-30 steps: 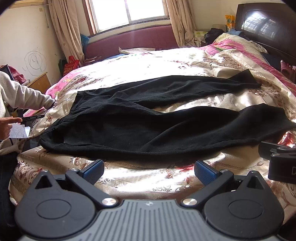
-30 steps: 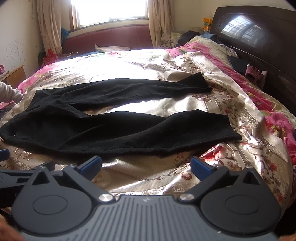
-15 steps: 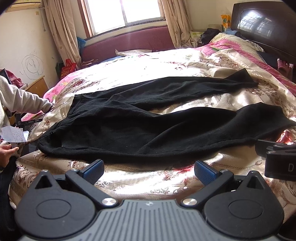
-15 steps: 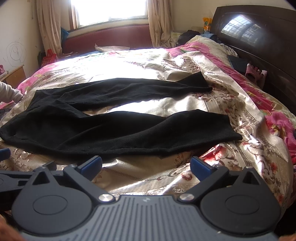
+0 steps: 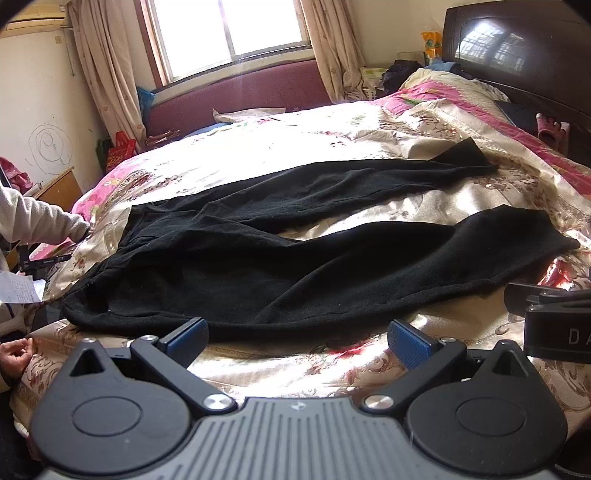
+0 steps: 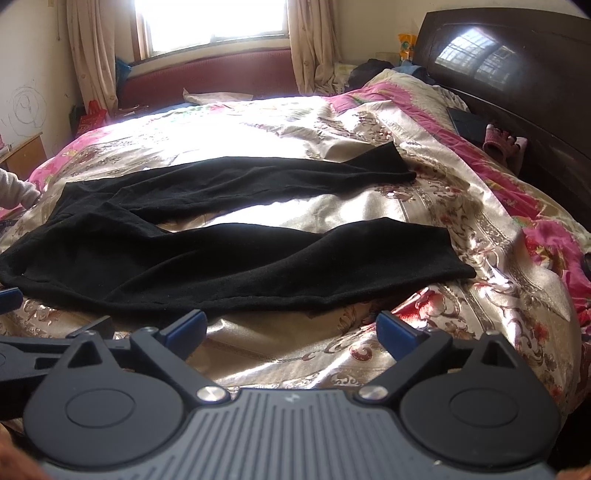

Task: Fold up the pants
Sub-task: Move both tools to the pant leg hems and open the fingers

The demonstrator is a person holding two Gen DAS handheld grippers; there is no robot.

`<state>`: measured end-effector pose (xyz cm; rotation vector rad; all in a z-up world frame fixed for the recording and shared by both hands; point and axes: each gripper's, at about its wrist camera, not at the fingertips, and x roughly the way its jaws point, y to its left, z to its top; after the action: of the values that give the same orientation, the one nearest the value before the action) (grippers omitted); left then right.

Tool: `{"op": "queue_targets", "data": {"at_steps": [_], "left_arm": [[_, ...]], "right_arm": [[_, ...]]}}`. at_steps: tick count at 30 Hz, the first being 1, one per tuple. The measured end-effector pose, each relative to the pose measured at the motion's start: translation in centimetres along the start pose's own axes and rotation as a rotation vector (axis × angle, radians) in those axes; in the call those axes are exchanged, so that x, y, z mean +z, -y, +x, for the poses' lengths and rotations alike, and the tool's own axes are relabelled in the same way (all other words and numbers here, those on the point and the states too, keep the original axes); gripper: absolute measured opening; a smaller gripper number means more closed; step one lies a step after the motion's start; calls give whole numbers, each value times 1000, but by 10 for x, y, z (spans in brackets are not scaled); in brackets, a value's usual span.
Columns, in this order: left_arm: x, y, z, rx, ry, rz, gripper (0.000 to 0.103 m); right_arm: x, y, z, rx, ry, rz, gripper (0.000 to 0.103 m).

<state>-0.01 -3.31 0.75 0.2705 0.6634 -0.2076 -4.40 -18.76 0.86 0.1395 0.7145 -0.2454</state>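
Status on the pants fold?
Left hand-held gripper open, empty. Right hand-held gripper open, empty. Black pants flat on bedspread, legs apart, unfolded.

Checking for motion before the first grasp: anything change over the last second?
The left gripper has eased toward the near edge of the black pants, which now sits just beyond its fingertips; its view also tilted slightly. The right gripper barely moved. Nothing was grasped or released: both grippers remain open and empty. The pants stay spread flat on the bedspread, legs apart.

Sunlit window [image 5: 229, 33], beige curtains [image 5: 107, 74], dark headboard [image 6: 517, 85], floral bedspread [image 6: 258, 122].
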Motion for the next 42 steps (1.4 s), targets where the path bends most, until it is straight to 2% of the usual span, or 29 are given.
{"op": "queue_targets", "data": {"at_steps": [6, 9, 16, 18, 22, 25, 27, 30, 31, 32, 34, 36, 38, 42], "left_arm": [[20, 34, 25, -84, 24, 101, 103], [34, 52, 46, -132, 35, 150, 103], [74, 98, 107, -353, 54, 234, 103], [87, 111, 121, -421, 65, 271, 103], [112, 140, 147, -537, 69, 377, 103], [130, 160, 164, -600, 76, 448, 103], [140, 173, 176, -627, 54, 490, 103], [148, 189, 190, -688, -10, 532, 95], [149, 196, 195, -709, -40, 546, 87], [150, 202, 199, -725, -68, 562, 83], [148, 214, 206, -746, -123, 594, 66], [146, 222, 210, -756, -152, 635, 61], [145, 227, 212, -763, -164, 668, 60], [148, 234, 221, -775, -208, 681, 54]], "right_arm": [[5, 43, 20, -54, -20, 91, 98], [11, 73, 39, -92, -51, 152, 92], [30, 143, 87, -127, -106, 335, 87], [32, 156, 100, -115, -125, 373, 83], [40, 178, 123, -64, -167, 472, 68], [46, 189, 138, -51, -203, 511, 67], [44, 201, 146, -43, -246, 565, 65], [43, 212, 143, -17, -260, 614, 57], [45, 215, 145, -5, -268, 643, 57], [47, 218, 147, 12, -270, 664, 54], [52, 223, 154, 48, -280, 694, 47], [53, 226, 155, 72, -282, 712, 44], [51, 230, 158, 79, -293, 732, 40], [48, 242, 169, 88, -320, 788, 31]]}}
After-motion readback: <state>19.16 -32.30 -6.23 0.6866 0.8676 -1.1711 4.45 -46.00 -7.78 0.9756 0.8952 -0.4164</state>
